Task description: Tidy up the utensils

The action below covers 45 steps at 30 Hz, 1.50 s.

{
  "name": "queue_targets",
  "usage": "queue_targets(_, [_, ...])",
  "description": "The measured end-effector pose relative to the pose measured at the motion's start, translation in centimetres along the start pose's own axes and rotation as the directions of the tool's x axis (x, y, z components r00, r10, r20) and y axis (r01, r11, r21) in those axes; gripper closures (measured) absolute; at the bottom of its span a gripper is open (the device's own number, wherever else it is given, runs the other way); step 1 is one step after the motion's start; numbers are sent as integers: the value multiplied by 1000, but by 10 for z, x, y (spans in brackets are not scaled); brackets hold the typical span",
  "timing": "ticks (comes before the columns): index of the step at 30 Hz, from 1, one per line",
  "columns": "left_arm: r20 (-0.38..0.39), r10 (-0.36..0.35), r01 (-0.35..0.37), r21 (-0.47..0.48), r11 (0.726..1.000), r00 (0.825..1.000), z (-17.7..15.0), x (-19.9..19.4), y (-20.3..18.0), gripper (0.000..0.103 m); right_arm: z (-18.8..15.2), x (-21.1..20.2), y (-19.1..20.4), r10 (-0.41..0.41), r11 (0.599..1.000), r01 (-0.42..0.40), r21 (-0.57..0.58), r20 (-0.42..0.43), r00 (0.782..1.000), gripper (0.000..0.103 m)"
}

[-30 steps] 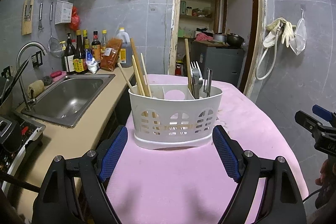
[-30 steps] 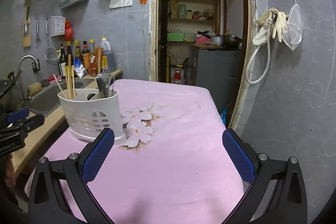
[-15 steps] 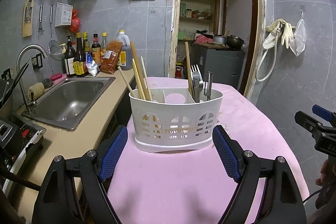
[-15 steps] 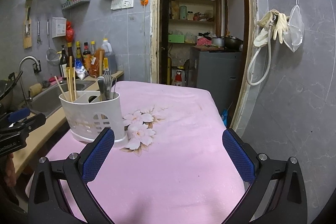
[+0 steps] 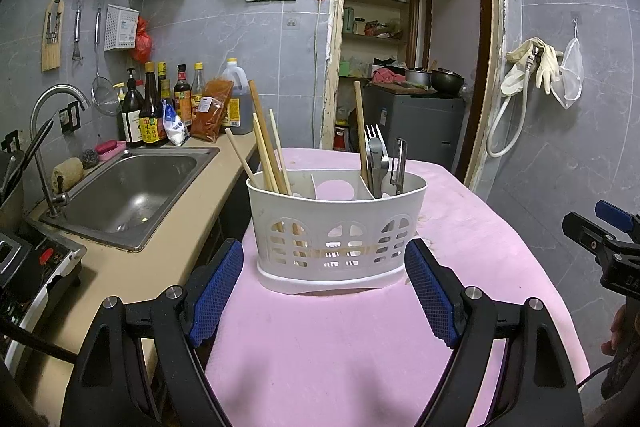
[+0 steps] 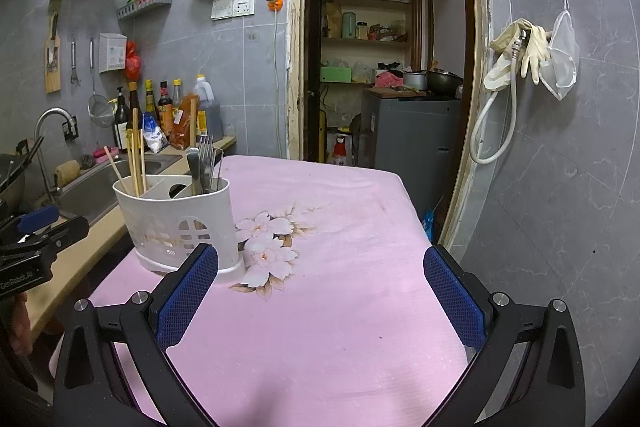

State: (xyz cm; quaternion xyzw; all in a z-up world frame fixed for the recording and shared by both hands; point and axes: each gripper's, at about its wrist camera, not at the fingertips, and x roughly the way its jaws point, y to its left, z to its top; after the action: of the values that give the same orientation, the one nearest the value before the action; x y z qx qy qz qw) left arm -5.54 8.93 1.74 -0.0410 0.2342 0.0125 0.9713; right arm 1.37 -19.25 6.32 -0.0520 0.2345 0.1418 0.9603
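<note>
A white plastic utensil caddy [image 5: 336, 227] with arched cut-outs stands upright on a table covered by a pink cloth [image 5: 360, 347], near the table's left edge and beside the kitchen counter [image 5: 160, 239]. The caddy has three compartments. In the left one stand several wooden chopsticks [image 5: 266, 147], which lean to different sides. The middle compartment is empty, and the pink cloth shows through a round hole in its bottom. In the right compartment stand a metal fork [image 5: 374, 143], a spoon [image 5: 375, 163], one more long wooden stick [image 5: 360, 123] and a metal tool [image 5: 398, 163] that is perhaps a peeler; its head is too small to tell for sure.

The left gripper [image 5: 330, 291] is spread wide and holds nothing. Its blue padded fingers [image 5: 216, 287] are on both sides of the caddy's base, just in front of it, and they do not touch it. The right gripper [image 6: 320, 295] is also wide apart and empty, above the bare cloth to the right of the caddy; in its own view the left finger overlaps the caddy's lower corner. A printed white flower [image 6: 268, 243] lies on the cloth just beside the caddy. On the counter there is a steel sink [image 5: 132, 191] with a curved tap [image 5: 48, 131], and bottles of sauce [image 5: 150, 111] stand behind it at the grey tiled wall.
</note>
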Motion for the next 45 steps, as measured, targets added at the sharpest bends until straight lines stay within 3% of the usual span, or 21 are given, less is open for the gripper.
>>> queue_targets(45, [-4,-10,10,-1,1000,1000,3,10,2,25,1,8,0,4,1000,-4,3,-8,1000,0])
